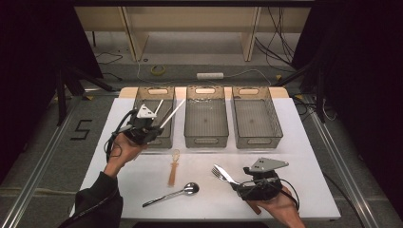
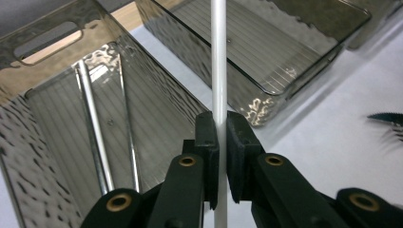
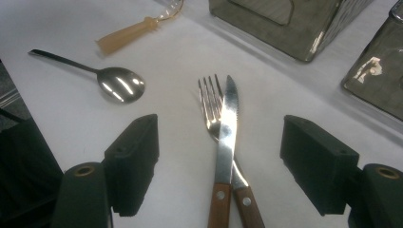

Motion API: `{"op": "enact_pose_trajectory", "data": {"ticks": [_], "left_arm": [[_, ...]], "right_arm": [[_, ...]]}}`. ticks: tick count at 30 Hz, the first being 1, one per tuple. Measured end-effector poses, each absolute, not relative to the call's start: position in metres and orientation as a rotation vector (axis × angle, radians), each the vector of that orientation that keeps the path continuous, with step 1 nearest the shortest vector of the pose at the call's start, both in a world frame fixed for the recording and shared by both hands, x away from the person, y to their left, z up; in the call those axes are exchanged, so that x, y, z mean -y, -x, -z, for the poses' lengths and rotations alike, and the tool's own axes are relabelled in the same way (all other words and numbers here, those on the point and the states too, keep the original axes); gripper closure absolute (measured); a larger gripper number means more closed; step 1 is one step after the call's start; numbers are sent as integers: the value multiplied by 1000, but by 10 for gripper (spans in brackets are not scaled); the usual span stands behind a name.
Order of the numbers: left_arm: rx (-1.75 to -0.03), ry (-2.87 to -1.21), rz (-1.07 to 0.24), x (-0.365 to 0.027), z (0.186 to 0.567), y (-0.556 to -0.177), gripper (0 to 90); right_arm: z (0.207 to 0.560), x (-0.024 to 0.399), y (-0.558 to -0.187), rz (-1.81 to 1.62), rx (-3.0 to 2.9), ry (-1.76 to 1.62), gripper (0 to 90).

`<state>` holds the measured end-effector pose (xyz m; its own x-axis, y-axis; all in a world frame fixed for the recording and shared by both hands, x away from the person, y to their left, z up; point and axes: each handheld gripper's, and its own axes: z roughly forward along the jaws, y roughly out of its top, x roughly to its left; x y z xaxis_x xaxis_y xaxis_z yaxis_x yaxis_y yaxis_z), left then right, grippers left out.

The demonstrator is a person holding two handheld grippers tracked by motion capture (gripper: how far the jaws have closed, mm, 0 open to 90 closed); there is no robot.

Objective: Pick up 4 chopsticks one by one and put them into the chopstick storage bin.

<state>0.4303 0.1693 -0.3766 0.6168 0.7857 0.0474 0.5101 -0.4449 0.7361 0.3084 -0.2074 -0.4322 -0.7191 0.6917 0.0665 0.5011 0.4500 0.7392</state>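
**Asker:** Over the left bin [image 1: 154, 102], what is the left gripper [image 1: 151, 124] doing?

**Describer:** Its jaws are pressed tight on a thin white stick [image 2: 219, 61], likely a chopstick. In the left gripper view the stick runs straight up between the pads [image 2: 207, 137], above the gap between the left bin and the middle bin [image 2: 285, 52]. Two similar sticks [image 2: 95, 128] already lie inside the left bin.

**Asker:** So which step is this?

**Describer:** It looks like sorting cutlery into bins, with the held stick on its way to join the others. The next move, I judge, calls for bringing the stick fully over the left bin, lowering it past the rim, then letting go.

**Asker:** And the right gripper [image 3: 221, 156]?

**Describer:** Its jaws stand wide apart and hold nothing. It rests low on the white table [image 1: 294, 156], with a knife [image 3: 227, 123] lying across a fork [image 3: 211, 102] between the jaws, both with wooden handles.

**Asker:** What else is on the table?

**Describer:** A metal spoon [image 1: 173, 193], a small utensil with a tan handle [image 1: 173, 168], and an empty right bin [image 1: 256, 116].
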Motion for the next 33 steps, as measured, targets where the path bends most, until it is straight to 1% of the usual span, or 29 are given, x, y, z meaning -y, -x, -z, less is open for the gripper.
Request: {"op": "enact_pose_trajectory", "data": {"ticks": [12, 26, 33], "left_arm": [[-1126, -2079, -551, -181, 368, -471, 840], [-1201, -2042, -574, -182, 378, -508, 839], [-1225, -2036, -581, -185, 379, -520, 839]], "right_arm": [[434, 207, -308, -1132, -2463, -1037, 301], [434, 208, -307, -1154, -2464, -1034, 287], [435, 208, -307, -1150, -2471, -1031, 287]]}}
